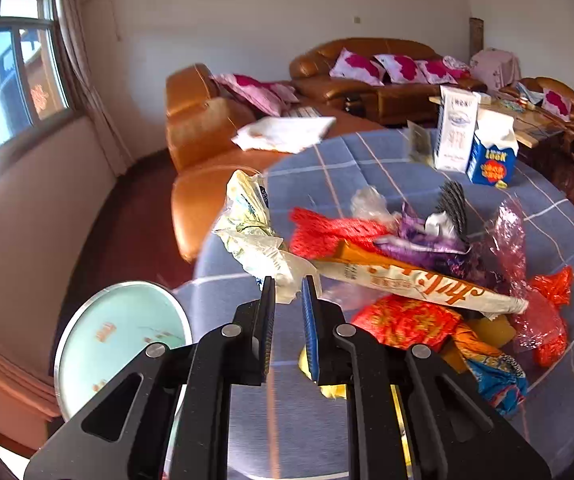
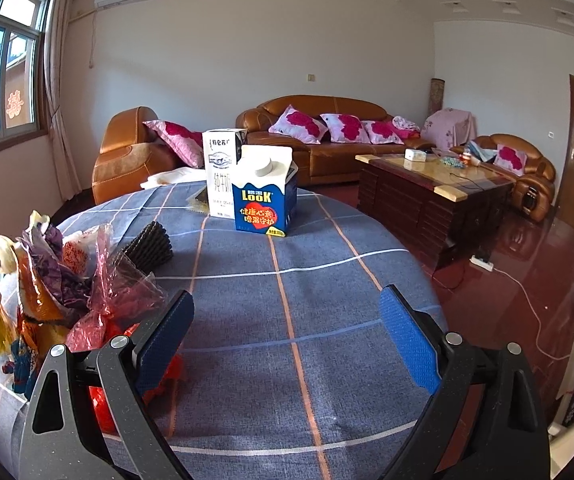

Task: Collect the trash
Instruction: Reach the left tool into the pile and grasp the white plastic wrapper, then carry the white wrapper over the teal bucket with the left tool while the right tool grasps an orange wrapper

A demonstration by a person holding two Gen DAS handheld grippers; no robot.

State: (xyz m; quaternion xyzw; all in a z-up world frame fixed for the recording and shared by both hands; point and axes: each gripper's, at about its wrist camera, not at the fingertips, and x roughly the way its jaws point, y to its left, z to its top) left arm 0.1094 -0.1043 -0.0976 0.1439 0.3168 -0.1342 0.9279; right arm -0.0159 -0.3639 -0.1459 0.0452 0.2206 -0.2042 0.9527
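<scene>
A heap of wrappers [image 1: 419, 276] lies on the round table under a blue checked cloth [image 1: 367, 168]. My left gripper [image 1: 289, 292] is shut on the end of a crumpled white and green plastic bag [image 1: 247, 232], at the heap's left edge. In the right wrist view the heap [image 2: 63, 288] is at the left and my right gripper [image 2: 287, 332] is open and empty over bare cloth [image 2: 287, 280]. A blue LOOK carton [image 2: 265, 198] and a white milk carton [image 2: 221, 174] stand upright at the table's far side; they also show in the left wrist view as the blue carton [image 1: 491, 156] and white carton [image 1: 457, 128].
A round pale green lidded bin [image 1: 115, 344] stands below the table's left edge. A black ridged cup [image 2: 149, 246] lies beside the heap. Brown leather sofas [image 2: 327, 140] with pink cushions line the far wall. A dark coffee table [image 2: 427, 196] stands at the right.
</scene>
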